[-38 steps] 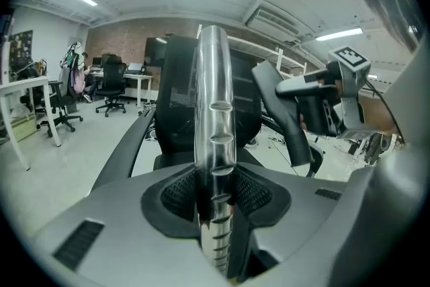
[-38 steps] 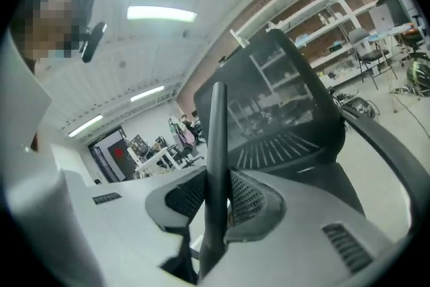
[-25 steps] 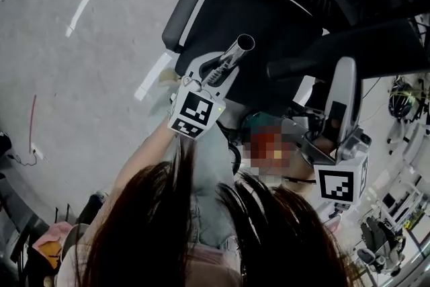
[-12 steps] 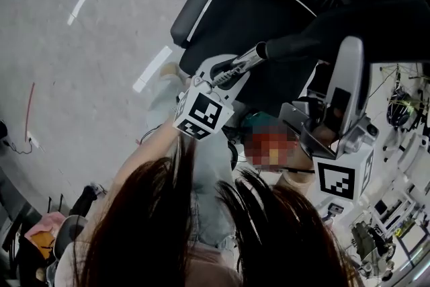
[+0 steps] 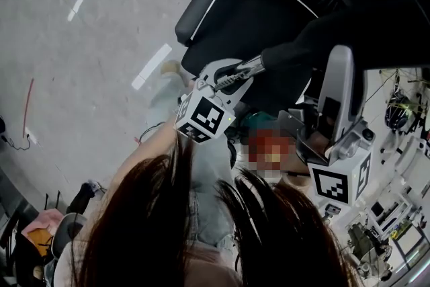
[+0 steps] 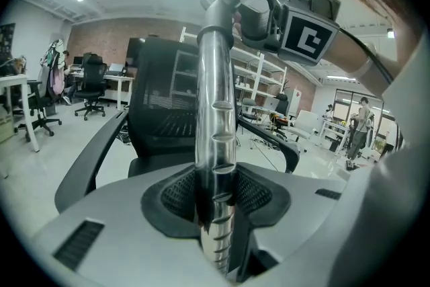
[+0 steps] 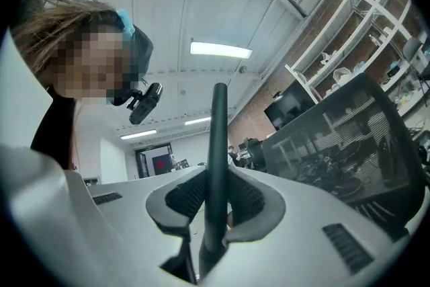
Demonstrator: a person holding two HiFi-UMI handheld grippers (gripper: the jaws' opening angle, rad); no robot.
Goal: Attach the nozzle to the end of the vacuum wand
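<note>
Wand (image 6: 215,111) clamped in L gripper (image 6: 215,225), nozzle (image 7: 216,144) in R gripper (image 7: 211,212), ends meeting.

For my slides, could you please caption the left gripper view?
Left gripper grips a metal wand, with a black office chair behind it.

The head view is looking steeply down past the person's hair (image 5: 168,225) at the floor (image 5: 80,77) and the black chair (image 5: 262,17). The left gripper view is sitting very near the wand (image 6: 215,144) and facing the same chair. The right gripper view is tilting up toward the ceiling (image 7: 201,3), also catching that chair's back at right.
</note>
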